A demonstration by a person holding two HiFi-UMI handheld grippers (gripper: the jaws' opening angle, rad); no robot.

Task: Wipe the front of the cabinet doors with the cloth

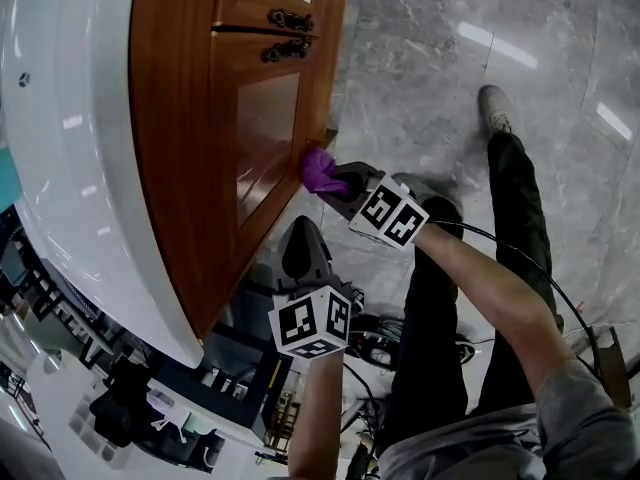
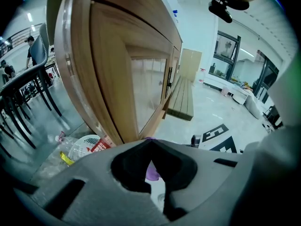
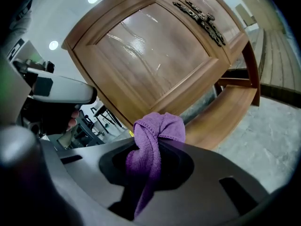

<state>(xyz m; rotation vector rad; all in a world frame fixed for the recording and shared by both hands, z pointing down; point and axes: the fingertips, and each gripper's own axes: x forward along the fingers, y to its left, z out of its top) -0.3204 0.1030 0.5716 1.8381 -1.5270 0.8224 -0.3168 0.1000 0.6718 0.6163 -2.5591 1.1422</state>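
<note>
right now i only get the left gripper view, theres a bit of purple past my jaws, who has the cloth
Observer: The right gripper has it. Its jaws are shut on the purple cloth.
Operator: is it on the door yet
Observer: In the head view the cloth sits at the bottom edge of the nearer cabinet door and seems to touch the wood.
Operator: where is my left one next to that
Observer: The head view shows the left gripper below the right one, just short of the cabinet.
</note>
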